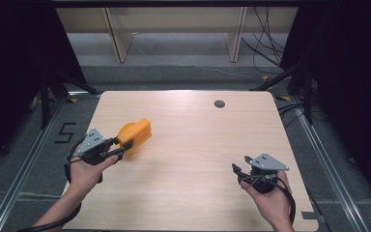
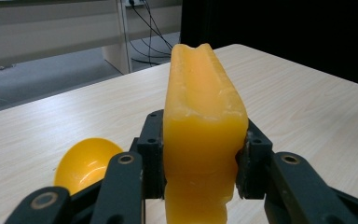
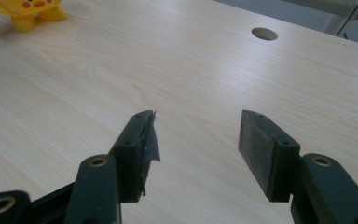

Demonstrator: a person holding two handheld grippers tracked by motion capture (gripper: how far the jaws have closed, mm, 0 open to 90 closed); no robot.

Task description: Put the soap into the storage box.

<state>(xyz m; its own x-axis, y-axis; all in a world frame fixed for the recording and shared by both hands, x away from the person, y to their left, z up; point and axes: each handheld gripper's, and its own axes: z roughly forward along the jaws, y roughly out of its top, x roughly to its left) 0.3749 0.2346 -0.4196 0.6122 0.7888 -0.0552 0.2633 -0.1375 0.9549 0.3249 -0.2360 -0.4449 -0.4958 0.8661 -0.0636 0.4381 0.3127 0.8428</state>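
Yellow toy (image 2: 200, 121) — perhaps a duck, lower part hidden — between clamped left jaws; right jaws apart, bare.

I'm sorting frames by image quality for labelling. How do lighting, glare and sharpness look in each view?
High view: soft overall, dark surround, pale glare on the table at its far edge. Left gripper view: the orange toy is sharp and glossy, the background soft. Right gripper view: bright sheen across the wood, the right gripper crisp, its jaws apart.

Bright tabletop, dark surround, soft focus
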